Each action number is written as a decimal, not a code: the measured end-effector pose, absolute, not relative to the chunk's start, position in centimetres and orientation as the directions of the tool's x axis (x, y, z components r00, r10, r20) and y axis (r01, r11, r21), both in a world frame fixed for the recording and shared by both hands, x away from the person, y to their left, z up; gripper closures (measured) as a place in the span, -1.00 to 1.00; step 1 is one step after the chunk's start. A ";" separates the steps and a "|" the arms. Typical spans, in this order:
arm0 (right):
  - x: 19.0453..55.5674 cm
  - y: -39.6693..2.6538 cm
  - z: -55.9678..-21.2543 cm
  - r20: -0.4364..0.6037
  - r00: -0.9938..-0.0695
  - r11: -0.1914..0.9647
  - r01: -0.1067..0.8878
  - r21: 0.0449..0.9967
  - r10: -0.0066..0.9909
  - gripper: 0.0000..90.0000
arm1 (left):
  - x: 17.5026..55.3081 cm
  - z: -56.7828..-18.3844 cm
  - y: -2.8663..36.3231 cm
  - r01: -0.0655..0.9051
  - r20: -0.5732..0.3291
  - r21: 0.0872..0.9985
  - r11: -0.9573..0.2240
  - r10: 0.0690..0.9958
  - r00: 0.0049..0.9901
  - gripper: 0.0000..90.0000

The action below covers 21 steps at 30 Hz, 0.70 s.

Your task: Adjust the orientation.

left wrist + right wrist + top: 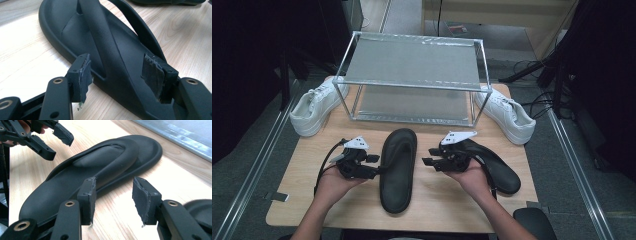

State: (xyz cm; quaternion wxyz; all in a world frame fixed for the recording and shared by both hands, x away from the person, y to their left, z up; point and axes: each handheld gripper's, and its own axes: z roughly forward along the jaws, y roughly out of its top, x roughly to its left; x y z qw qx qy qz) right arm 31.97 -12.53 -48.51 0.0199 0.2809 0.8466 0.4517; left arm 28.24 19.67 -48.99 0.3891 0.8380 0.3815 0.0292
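Left gripper (373, 165) fingers open, straddling sandal (398, 170) strap, not pressing. Right gripper (428, 157) fingers open, empty, beside sandal on tabletop (312, 150).

Left gripper (373, 165) fingers spread wide; right gripper (430, 156) fingers parted, nothing gripped.

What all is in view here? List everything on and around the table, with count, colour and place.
black sandals: 2; one lies flat at the table's middle front, the other beside the right gripper.
white sneakers: 2; one at the rack's left end, one at its right end.
metal rack: 1, silver, two shelves, at the back of the table.
table: 1, light wood.
left gripper: 1, black, open, left of the middle sandal.
right gripper: 1, black, open, right of the middle sandal.
hands: 2, one under the left gripper, one under the right.
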 end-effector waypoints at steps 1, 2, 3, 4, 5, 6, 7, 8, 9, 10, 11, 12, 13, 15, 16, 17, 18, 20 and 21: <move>31.9 -12.8 -48.5 0.218 -0.840 0.431 0.458 0.778 0.497 0.21 | 28.4 -48.9 19.6 0.614 -0.245 0.673 -0.412 0.658 0.712 -0.11; 31.9 -13.0 -48.5 0.218 -0.838 0.428 0.458 0.780 0.499 0.21 | 28.5 -48.9 19.6 0.615 -0.247 0.672 -0.412 0.658 0.712 -0.11; 31.8 -13.2 -48.5 0.223 -0.835 0.425 0.464 0.777 0.504 0.20 | 28.6 -48.9 19.5 0.611 -0.246 0.674 -0.415 0.654 0.715 -0.11; 31.8 -13.4 -48.5 0.219 -0.834 0.425 0.462 0.778 0.506 0.20 | 28.7 -48.9 19.5 0.613 -0.250 0.673 -0.414 0.653 0.715 -0.11; 31.7 -13.6 -48.5 0.216 -0.834 0.423 0.460 0.781 0.508 0.19 | 28.8 -48.9 19.4 0.611 -0.247 0.672 -0.419 0.651 0.718 -0.11; 31.6 -13.7 -48.5 0.212 -0.833 0.422 0.458 0.782 0.511 0.18 | 28.9 -48.9 19.3 0.611 -0.248 0.673 -0.417 0.651 0.718 -0.12; 31.5 -13.9 -48.5 0.209 -0.833 0.420 0.456 0.785 0.513 0.18 | 28.9 -48.9 19.3 0.611 -0.248 0.673 -0.417 0.651 0.718 -0.12; 31.4 -14.1 -48.5 0.206 -0.831 0.418 0.455 0.786 0.517 0.16 | 29.2 -48.9 19.2 0.609 -0.244 0.670 -0.425 0.648 0.722 -0.12; 31.4 -14.3 -48.4 0.206 -0.830 0.417 0.456 0.786 0.519 0.16 | 29.3 -48.9 19.1 0.607 -0.242 0.670 -0.428 0.647 0.723 -0.12; 31.3 -14.5 -48.4 0.208 -0.828 0.417 0.460 0.784 0.521 0.16 | 29.4 -48.9 19.1 0.607 -0.241 0.669 -0.430 0.646 0.724 -0.12; 31.2 -14.6 -48.3 0.208 -0.826 0.416 0.461 0.784 0.524 0.16 | 29.5 -48.9 19.0 0.606 -0.242 0.669 -0.431 0.645 0.725 -0.12; 31.1 -14.8 -48.3 0.210 -0.825 0.413 0.462 0.785 0.525 0.15 | 29.6 -48.9 18.9 0.606 -0.240 0.667 -0.434 0.645 0.726 -0.12; 31.0 -14.9 -48.2 0.211 -0.824 0.412 0.464 0.784 0.526 0.15 | 29.6 -48.9 18.8 0.608 -0.244 0.667 -0.431 0.644 0.725 -0.12; 30.8 -15.3 -48.1 0.208 -0.821 0.414 0.465 0.782 0.531 0.15 | 29.8 -48.9 18.8 0.604 -0.239 0.665 -0.440 0.641 0.730 -0.12; 30.7 -15.5 -48.1 0.205 -0.820 0.414 0.465 0.783 0.534 0.14 | 29.9 -48.9 18.7 0.604 -0.239 0.666 -0.438 0.642 0.729 -0.11; 30.6 -15.7 -48.1 0.203 -0.819 0.412 0.464 0.784 0.536 0.14 | 30.0 -48.9 18.7 0.603 -0.240 0.666 -0.440 0.638 0.731 -0.12; 30.5 -15.9 -48.0 0.199 -0.818 0.413 0.464 0.784 0.540 0.14 | 30.1 -48.9 18.6 0.603 -0.239 0.665 -0.440 0.639 0.731 -0.11; 30.4 -16.3 -48.0 0.198 -0.813 0.409 0.466 0.784 0.547 0.13 | 30.2 -48.9 18.6 0.605 -0.242 0.665 -0.438 0.640 0.729 -0.12; 30.3 -16.6 -48.0 0.195 -0.811 0.408 0.467 0.785 0.552 0.13 | 30.3 -49.0 18.6 0.604 -0.247 0.669 -0.433 0.638 0.730 -0.12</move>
